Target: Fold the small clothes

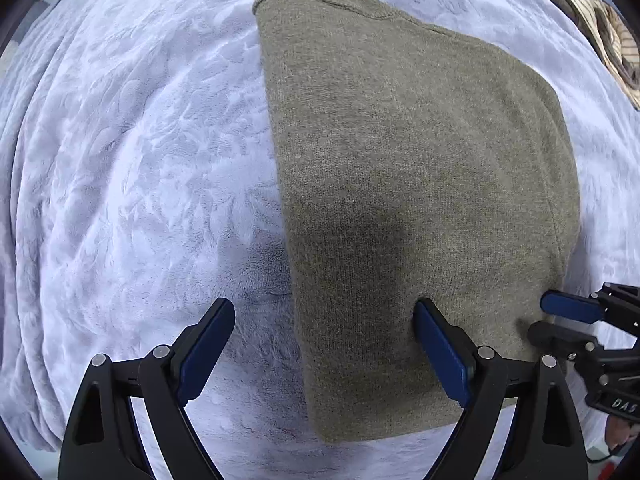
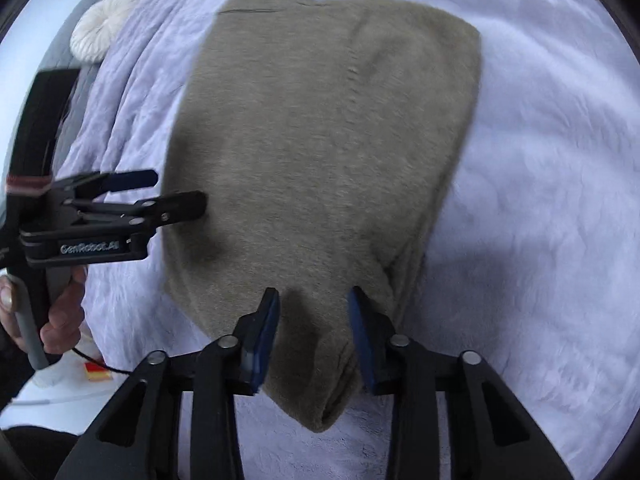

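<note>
Soft even daylight, faint shadows, right wrist view motion-blurred, fisheye edges dark, bowed.

So the bed's got this fluffy white embossed blanket (image 1: 140, 160) spread over it, and a folded olive knit garment (image 1: 400, 160) lies flat on it, stretching toward 12 o'clock in both views.

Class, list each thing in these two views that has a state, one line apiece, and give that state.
Olive knit garment: folded, flat on the blanket.
White blanket: spread out, wrinkled.
Left gripper: jaws wide open, straddling the garment's edge.
Right gripper: jaws partly open around the garment's near corner.
</note>
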Tool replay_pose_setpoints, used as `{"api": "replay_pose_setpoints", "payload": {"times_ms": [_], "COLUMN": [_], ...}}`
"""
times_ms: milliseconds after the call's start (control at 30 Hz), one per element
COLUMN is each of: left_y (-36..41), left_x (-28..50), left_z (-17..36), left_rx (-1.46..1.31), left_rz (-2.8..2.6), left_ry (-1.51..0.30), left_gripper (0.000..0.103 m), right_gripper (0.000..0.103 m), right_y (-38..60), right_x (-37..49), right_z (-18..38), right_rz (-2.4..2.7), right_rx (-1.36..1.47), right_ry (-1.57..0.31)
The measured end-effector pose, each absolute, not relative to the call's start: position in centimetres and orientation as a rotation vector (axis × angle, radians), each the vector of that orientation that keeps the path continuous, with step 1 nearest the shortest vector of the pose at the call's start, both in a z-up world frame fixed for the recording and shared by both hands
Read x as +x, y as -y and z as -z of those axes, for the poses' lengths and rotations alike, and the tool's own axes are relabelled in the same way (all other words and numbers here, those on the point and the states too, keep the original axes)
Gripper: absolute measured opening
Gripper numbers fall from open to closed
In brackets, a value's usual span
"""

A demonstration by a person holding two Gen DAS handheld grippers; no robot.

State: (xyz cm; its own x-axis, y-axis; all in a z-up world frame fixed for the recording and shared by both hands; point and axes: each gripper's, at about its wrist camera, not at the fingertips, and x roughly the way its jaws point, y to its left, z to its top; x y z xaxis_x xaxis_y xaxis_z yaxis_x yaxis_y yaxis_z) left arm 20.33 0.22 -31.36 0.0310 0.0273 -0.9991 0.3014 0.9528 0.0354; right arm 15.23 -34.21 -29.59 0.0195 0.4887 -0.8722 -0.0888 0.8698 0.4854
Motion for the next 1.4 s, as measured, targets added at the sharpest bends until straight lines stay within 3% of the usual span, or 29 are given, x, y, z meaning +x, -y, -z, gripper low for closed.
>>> {"api": "replay_pose_setpoints", "payload": {"times_ms": [167,200,233,267,300,367,400,433,900,1300,1333,1400], "left_y": [0.8,0.5,0.1,-0.4,-0.8,-1.2,-0.4,0.1,1.1,2.5,2.8,3.2], "left_x": [19.2,18.8,18.7,18.5,18.4,18.1,18.9,19.0,23.3,25.2,25.4,25.6], "left_z": [29.6,28.7,27.6,27.0,26.3,25.1,24.3,24.2,27.9,34.3,34.4,34.4], "left_rx": [0.339,0.333,0.319,0.309,0.3,0.288,0.287,0.291,0.142,-0.011,-0.034,-0.063], "left_rz": [0.226,0.248,0.268,0.279,0.286,0.29,0.291,0.284,0.365,0.405,0.406,0.421], "left_ry": [-1.464,-1.442,-1.428,-1.416,-1.397,-1.368,-1.369,-1.368,-1.491,-1.661,-1.663,-1.66], "left_gripper": [0.092,0.092,0.092,0.092,0.092,0.092,0.102,0.103,0.103,0.103,0.1,0.09], "right_gripper": [0.04,0.045,0.064,0.077,0.078,0.079,0.079,0.079,0.079,0.081,0.081,0.071], "right_y": [34.5,35.1,35.8,36.5,37.1,38.4,38.8,38.9,37.3,35.3,35.0,34.9], "right_x": [14.8,14.5,14.1,13.6,13.3,13.2,13.3,13.6,17.3,21.7,22.0,22.4], "right_z": [27.6,26.8,25.9,25.1,24.6,24.2,24.2,24.2,26.2,33.2,33.5,33.6], "right_rz": [-0.413,-0.378,-0.326,-0.293,-0.278,-0.255,-0.242,-0.228,-0.249,-0.313,-0.315,-0.322], "right_rx": [0.301,0.277,0.24,0.223,0.226,0.263,0.275,0.283,0.382,0.562,0.575,0.609], "right_ry": [-1.471,-1.452,-1.424,-1.392,-1.373,-1.373,-1.371,-1.369,-1.377,-1.435,-1.437,-1.433]}}
